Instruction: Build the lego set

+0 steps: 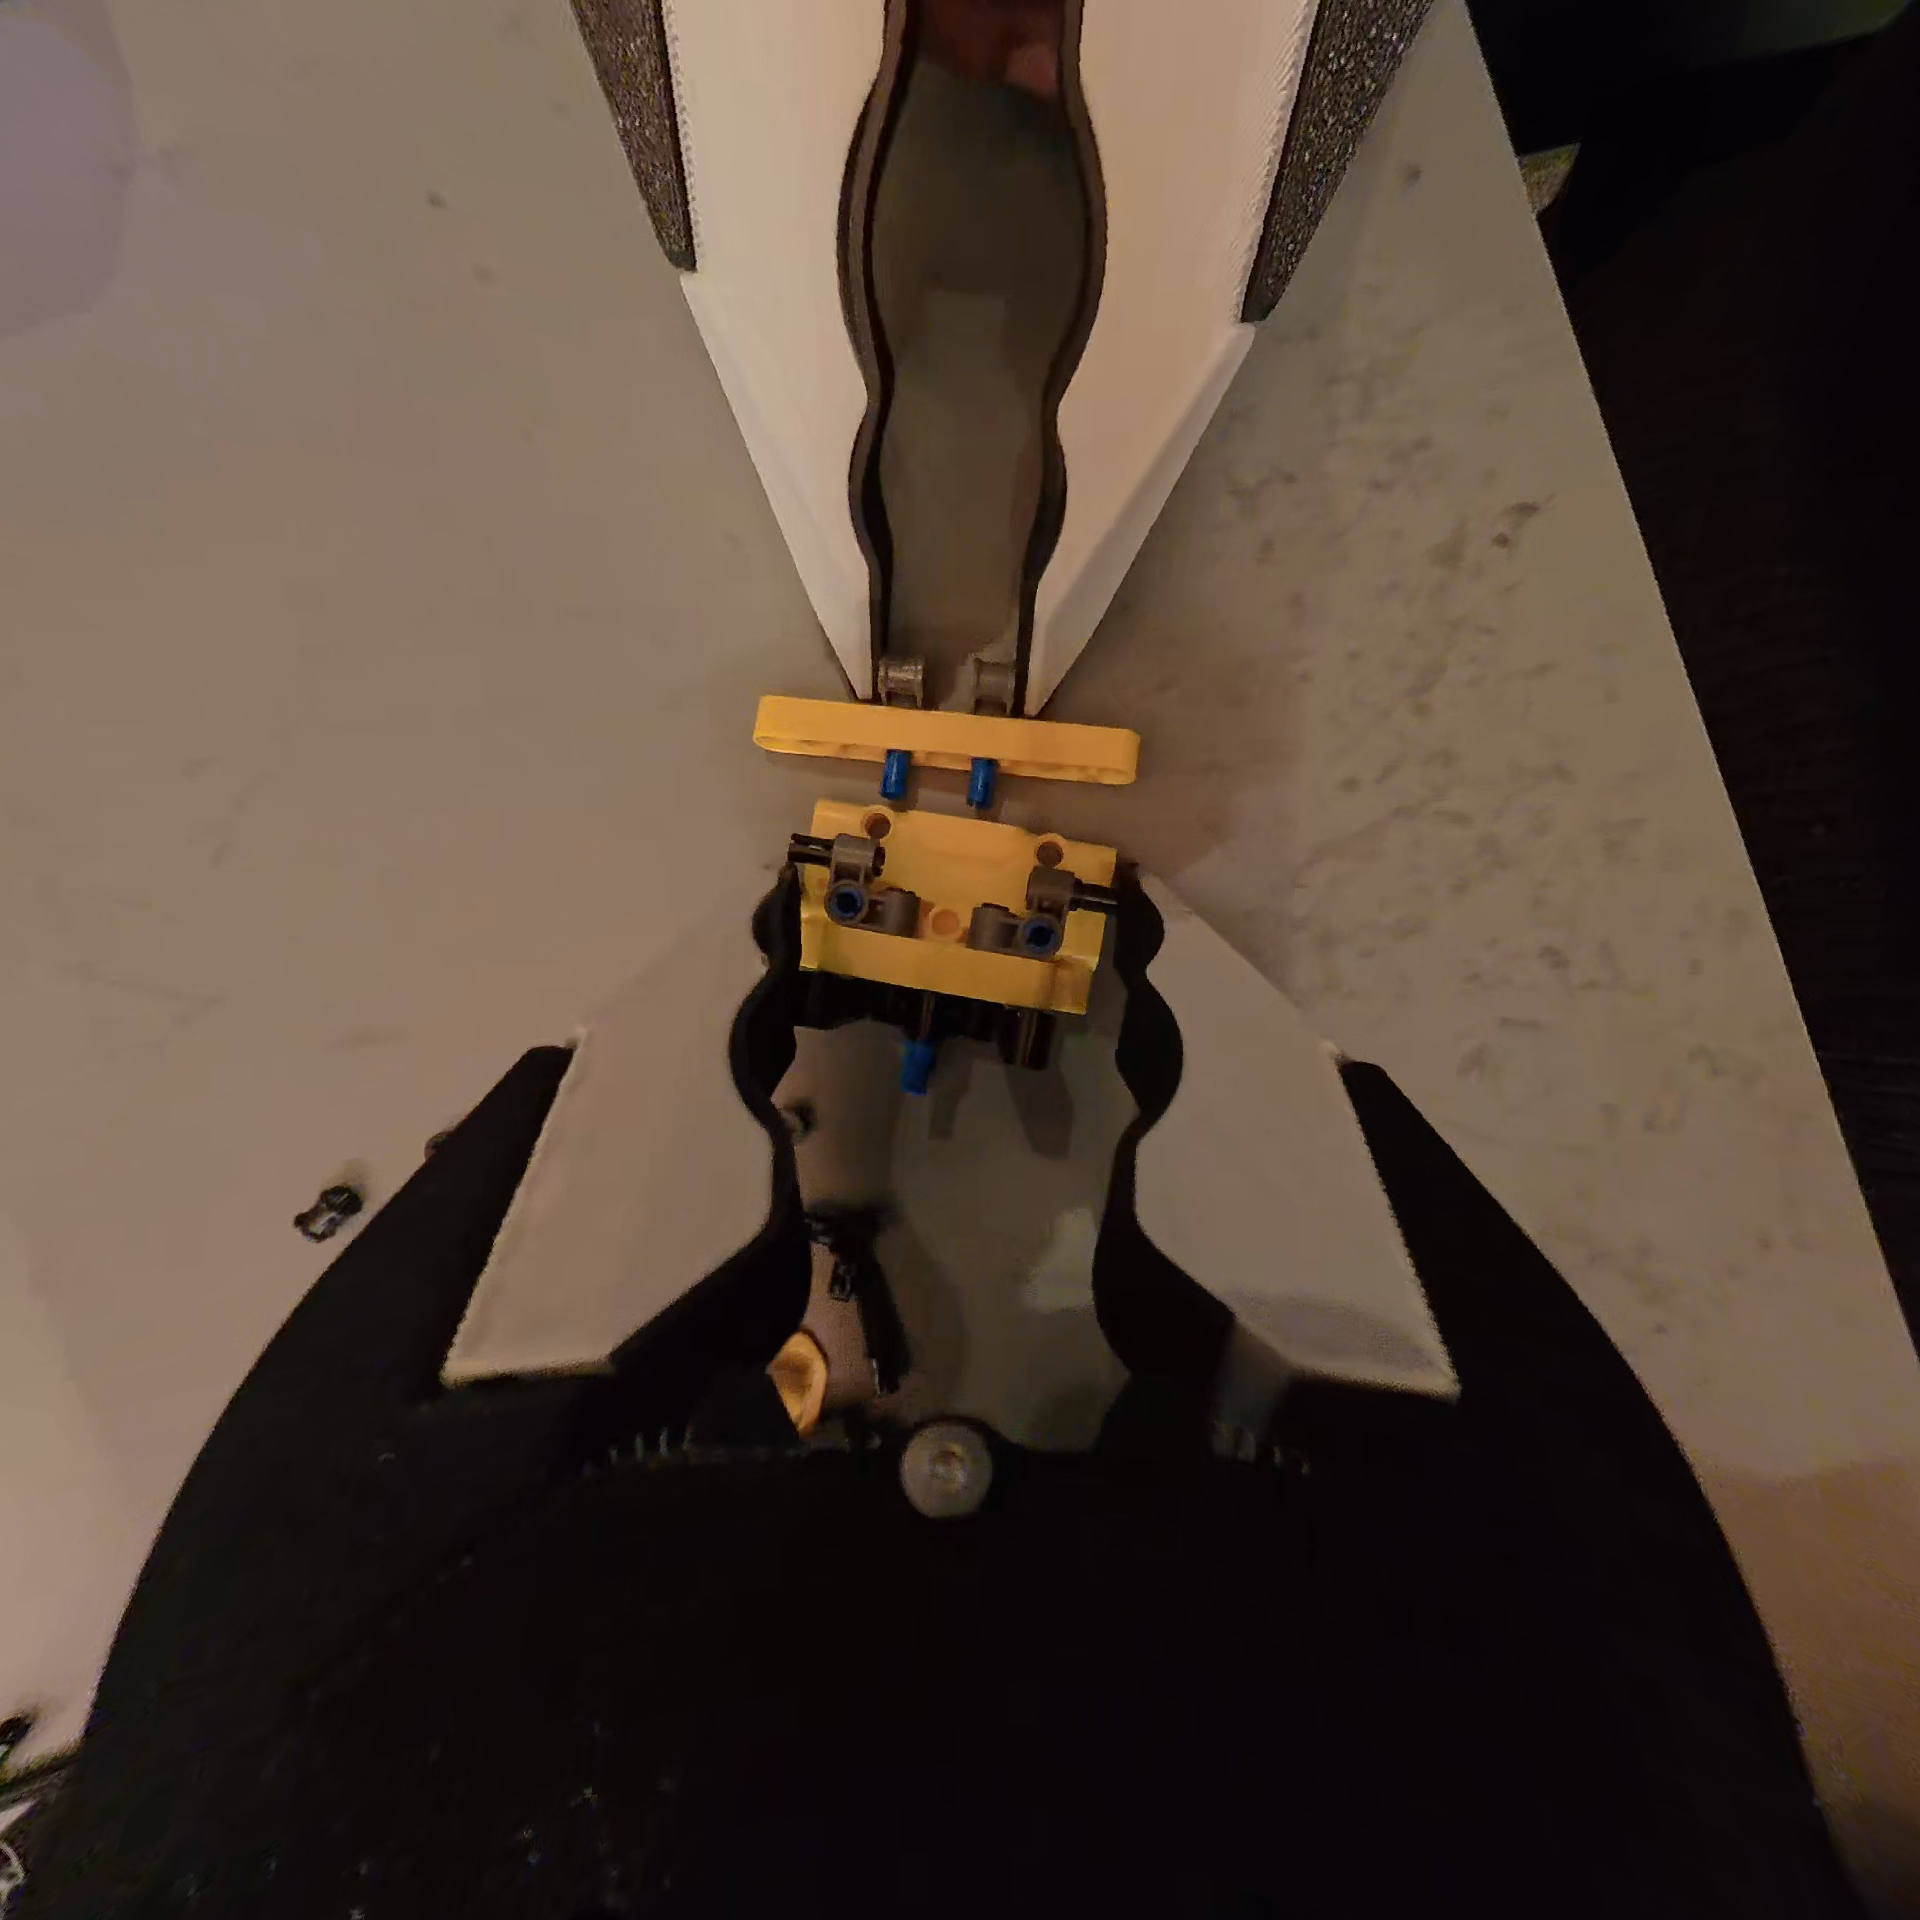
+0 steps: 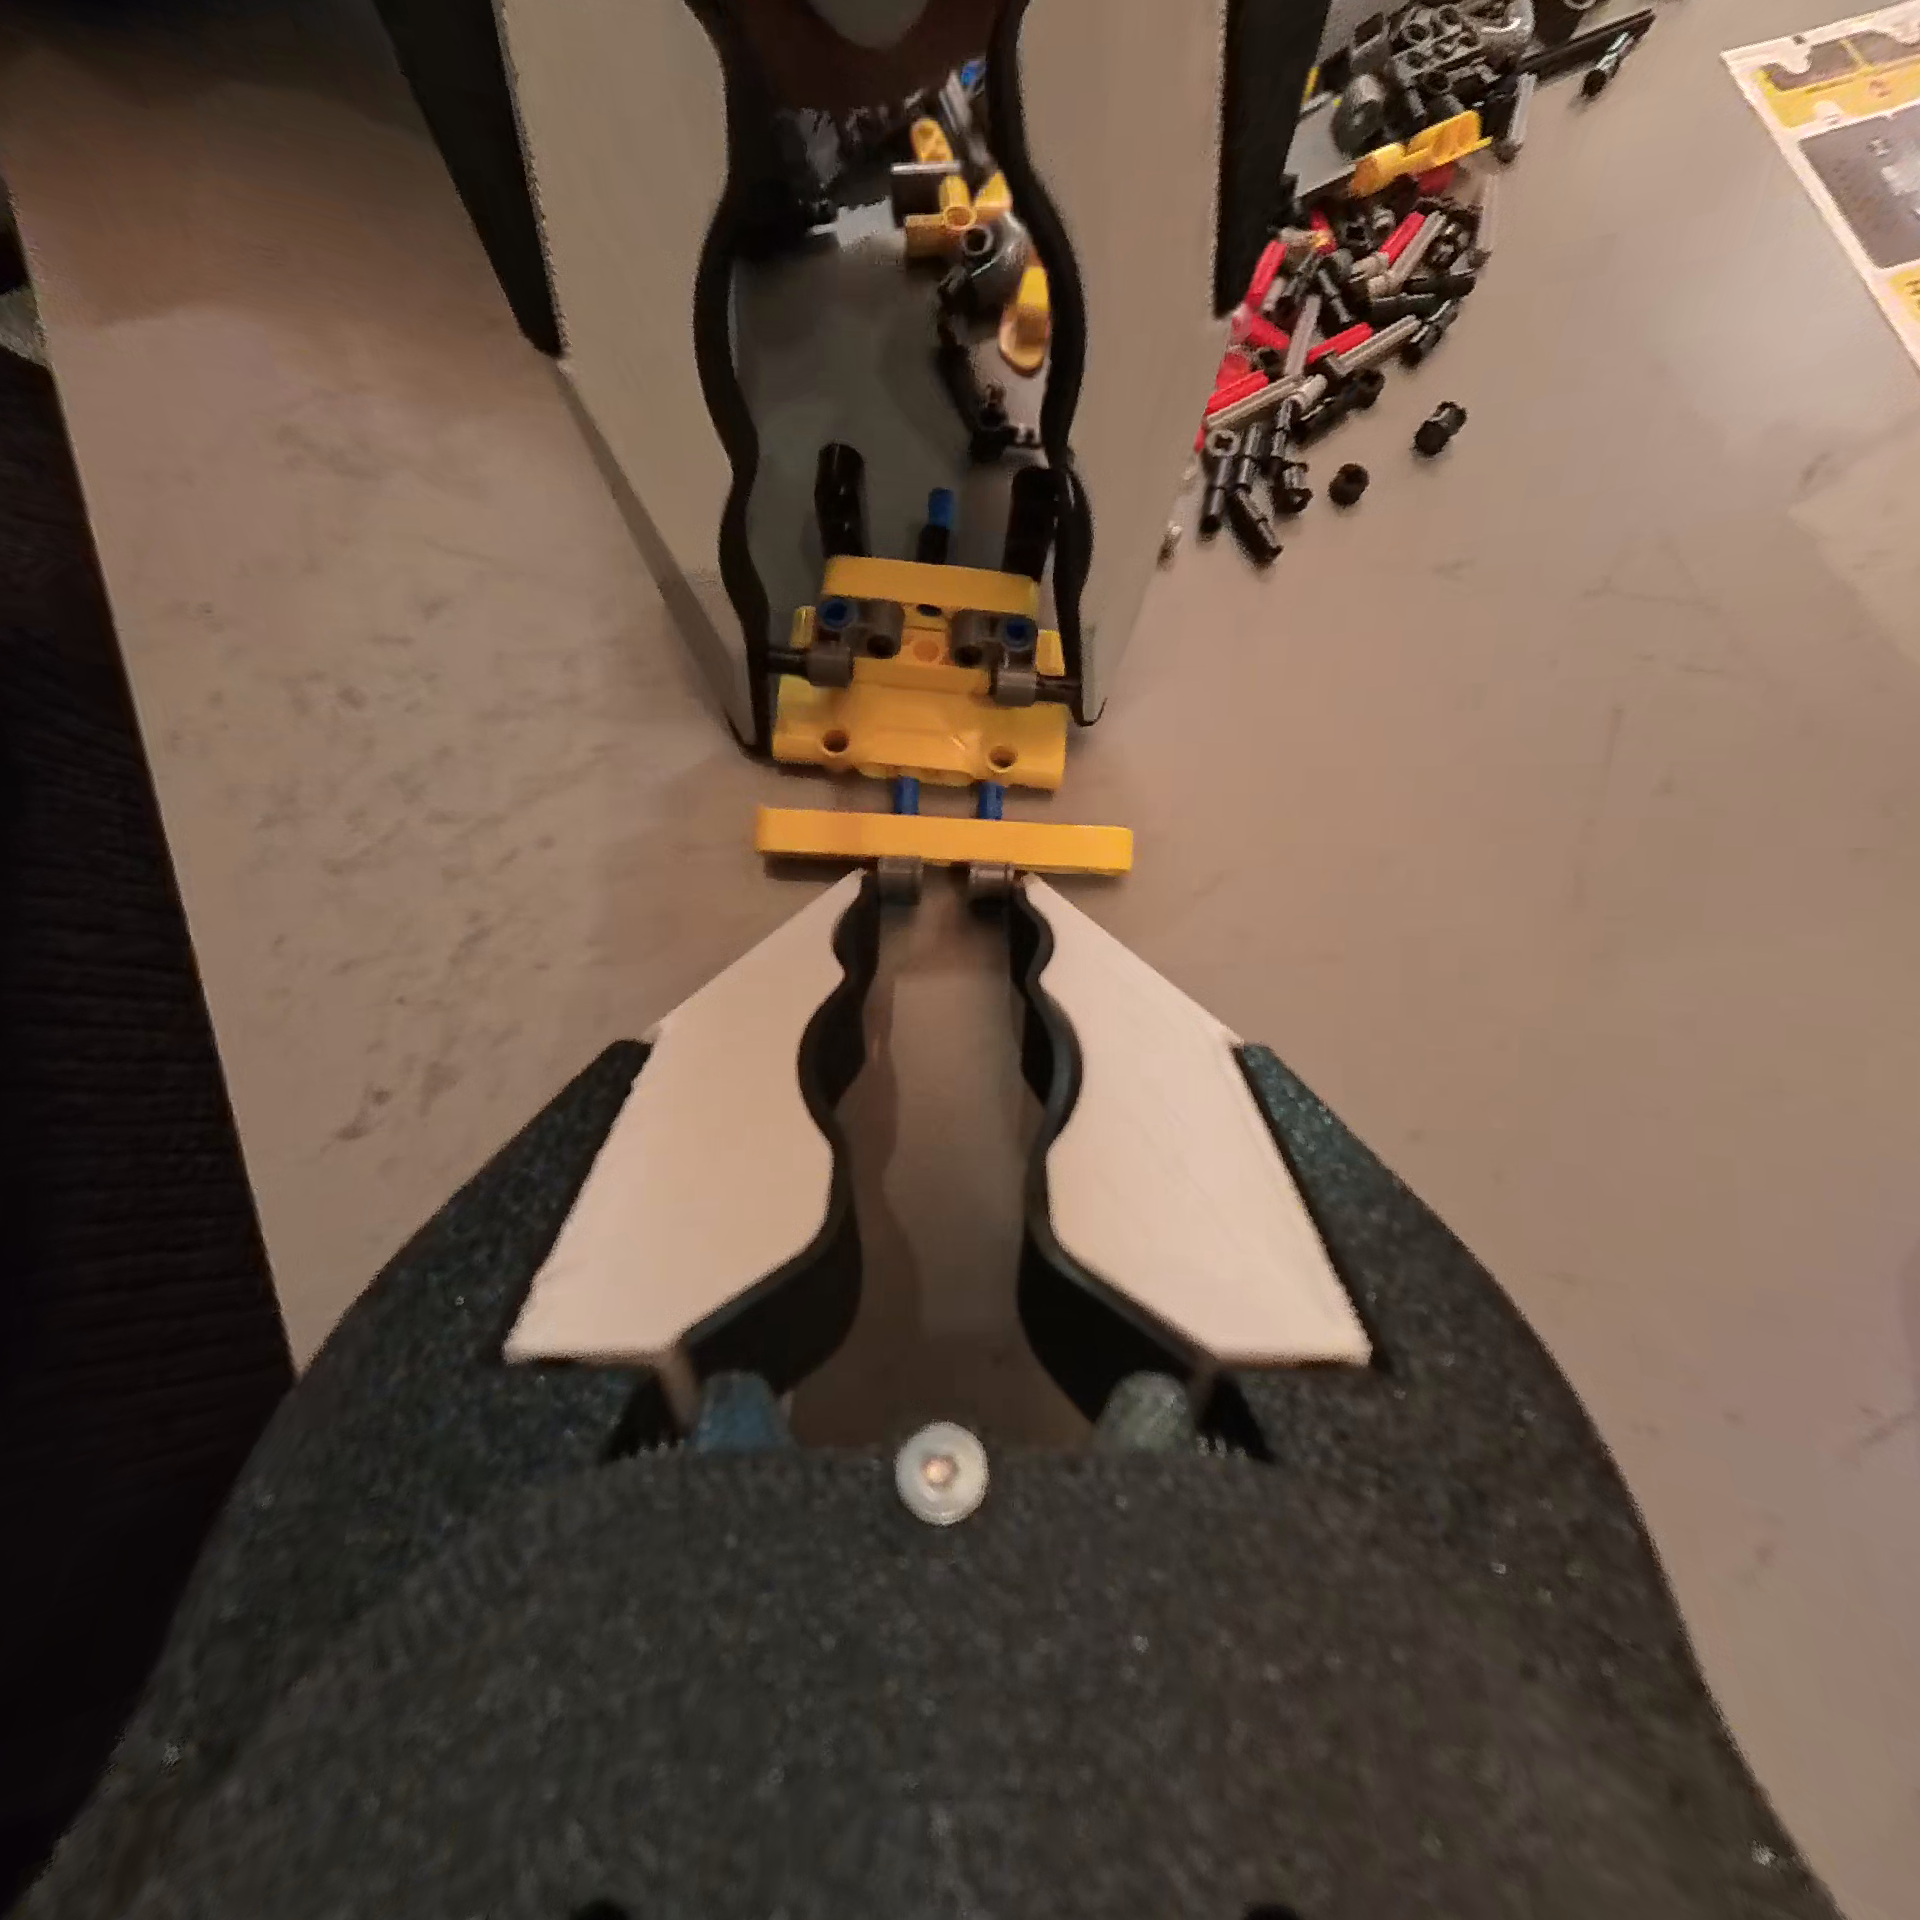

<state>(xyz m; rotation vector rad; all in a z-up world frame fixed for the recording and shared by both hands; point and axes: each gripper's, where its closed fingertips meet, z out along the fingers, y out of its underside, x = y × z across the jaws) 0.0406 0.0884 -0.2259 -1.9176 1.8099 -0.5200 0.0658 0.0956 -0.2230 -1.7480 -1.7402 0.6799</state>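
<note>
My left gripper point(image 1: 951, 920) is shut on a yellow block assembly point(image 1: 956, 894) with grey connectors, blue pins and black pins, held just over the grey table point(image 1: 364, 623). My right gripper point(image 2: 942, 888) faces it, shut on two grey connectors point(image 2: 899, 878) fixed to a flat yellow beam point(image 2: 940, 840). Two blue pins point(image 2: 904, 798) stick out of the beam toward the block. The beam point(image 1: 945, 740) and block are a small gap apart in the left wrist view. The right gripper point(image 1: 948, 691) enters that view from the top. The left gripper point(image 2: 920, 717) holds the block point(image 2: 920, 727) in the right wrist view.
A pile of loose red, black and grey pieces point(image 2: 1340, 343) lies at the far right, with yellow and black parts point(image 2: 987, 239) behind the left gripper. A printed sheet point(image 2: 1849, 135) lies at the top right. The table edge point(image 1: 1662, 520) runs close on the right. A small black piece point(image 1: 327, 1210) lies at the left. Less than 4 cm separates the two grippers' tips. About 11 centimetres separates my left fingertips from the small black piece point(image 1: 327, 1210). My right wrist view point(image 2: 1441, 425) looks at it from another angle.
</note>
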